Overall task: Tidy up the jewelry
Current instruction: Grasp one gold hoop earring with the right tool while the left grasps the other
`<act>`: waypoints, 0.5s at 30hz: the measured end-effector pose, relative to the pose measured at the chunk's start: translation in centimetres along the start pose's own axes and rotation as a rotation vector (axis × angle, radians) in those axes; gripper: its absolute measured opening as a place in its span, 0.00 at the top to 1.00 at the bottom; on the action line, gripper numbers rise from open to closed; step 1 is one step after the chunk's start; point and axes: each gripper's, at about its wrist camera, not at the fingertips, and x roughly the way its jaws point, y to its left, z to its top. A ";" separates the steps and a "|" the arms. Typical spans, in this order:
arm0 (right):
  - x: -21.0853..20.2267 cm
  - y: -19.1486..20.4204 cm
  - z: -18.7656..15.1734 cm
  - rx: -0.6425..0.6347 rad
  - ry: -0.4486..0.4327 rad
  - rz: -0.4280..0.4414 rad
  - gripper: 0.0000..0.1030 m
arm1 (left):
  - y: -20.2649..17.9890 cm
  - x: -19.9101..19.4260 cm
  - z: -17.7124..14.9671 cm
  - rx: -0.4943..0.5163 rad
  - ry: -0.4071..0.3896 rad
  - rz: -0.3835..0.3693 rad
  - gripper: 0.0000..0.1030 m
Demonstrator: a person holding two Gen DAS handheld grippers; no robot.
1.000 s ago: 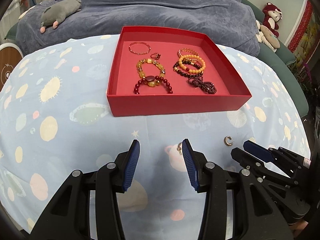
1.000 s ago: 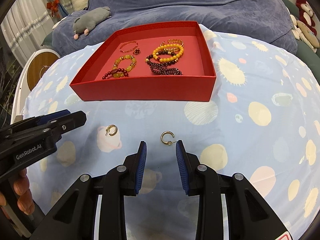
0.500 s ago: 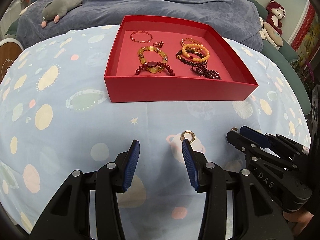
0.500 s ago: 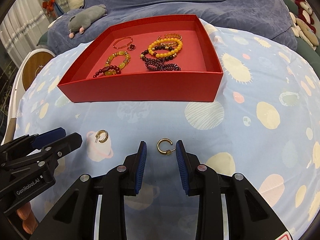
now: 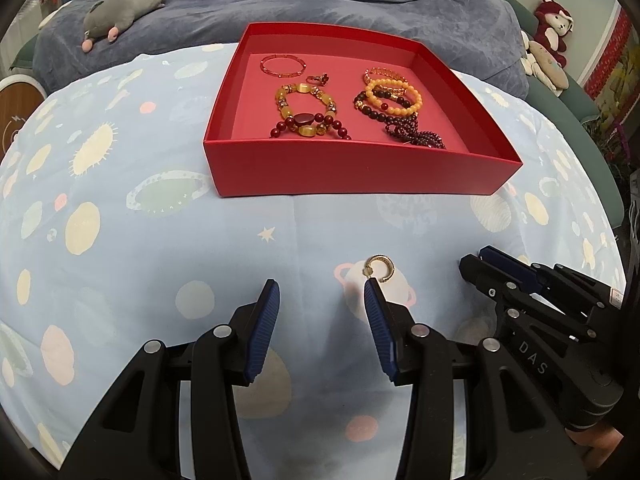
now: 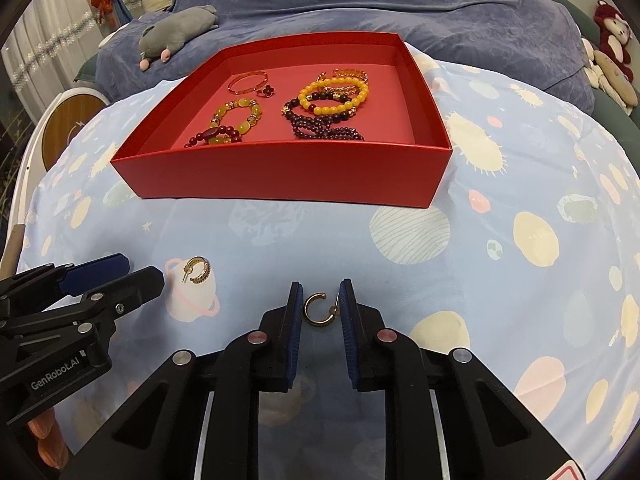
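Right claw (image 6: 320, 306) parted around gold hoop earring (image 6: 319, 312) (not clamped), left claw (image 5: 320, 300) wide open near second earring (image 5: 380, 269)

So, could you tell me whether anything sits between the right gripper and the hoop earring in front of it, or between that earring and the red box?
Nothing visible does. The hoop earring already lies between the open jaws of the right gripper, and only bare patterned cloth separates it from the red box. The box's near wall must be cleared, though.
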 end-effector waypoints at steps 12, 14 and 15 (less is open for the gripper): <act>-0.9 -0.8 -0.7 0.041 -0.002 0.016 0.83 | -0.6 0.0 -0.2 0.004 0.000 -0.017 0.59; -1.2 -1.1 -0.8 0.050 -0.005 0.017 0.83 | -1.0 0.0 -0.1 0.011 0.000 -0.026 0.59; -1.3 -1.2 -0.8 0.053 -0.007 0.018 0.83 | -1.2 0.1 -0.1 0.015 0.000 -0.029 0.59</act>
